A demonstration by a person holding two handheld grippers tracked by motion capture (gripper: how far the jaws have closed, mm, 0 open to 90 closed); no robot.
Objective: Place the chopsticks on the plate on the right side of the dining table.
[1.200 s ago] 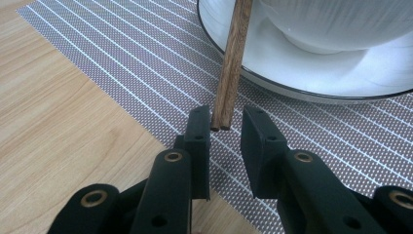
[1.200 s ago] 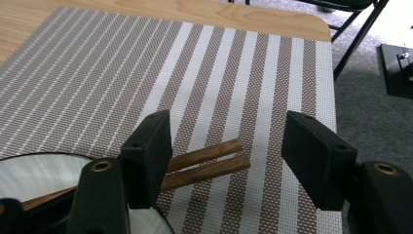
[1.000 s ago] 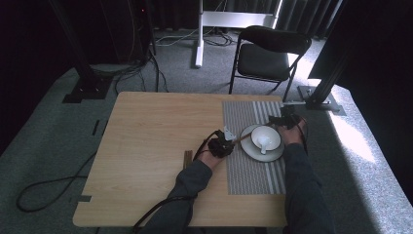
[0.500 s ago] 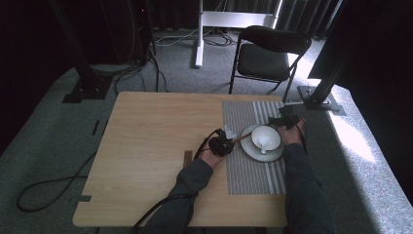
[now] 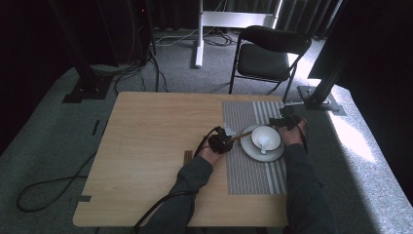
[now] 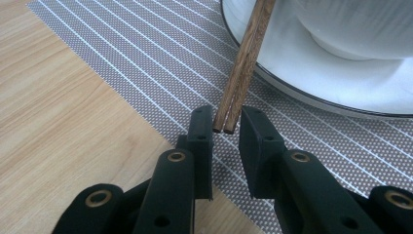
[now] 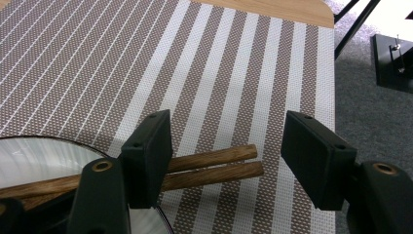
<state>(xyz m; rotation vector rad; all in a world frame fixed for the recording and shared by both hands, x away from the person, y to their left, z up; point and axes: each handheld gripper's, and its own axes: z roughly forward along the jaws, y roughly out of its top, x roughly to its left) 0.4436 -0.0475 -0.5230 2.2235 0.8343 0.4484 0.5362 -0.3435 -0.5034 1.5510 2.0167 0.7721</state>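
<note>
Two wooden chopsticks (image 6: 242, 63) lie across the rim of the white plate (image 5: 253, 150) on the striped placemat (image 5: 253, 173), a cup (image 5: 266, 138) with a spoon (image 5: 263, 145) standing on the plate. Left hand-held gripper (image 6: 227, 127) has just been opening, jaws flanking their near ends without pressing. Right hand-held gripper (image 7: 226, 156) stands wide around their far ends, gripping nothing; a chair (image 5: 272, 53) stands beyond the surface (image 5: 156, 146).

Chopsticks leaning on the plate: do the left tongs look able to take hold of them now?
Probably yes. The ends of the chopsticks already lie between the jaws of the left tongs, which have just been opening, with nothing else between. The sticks lean on the plate rim, above the placemat.
</note>
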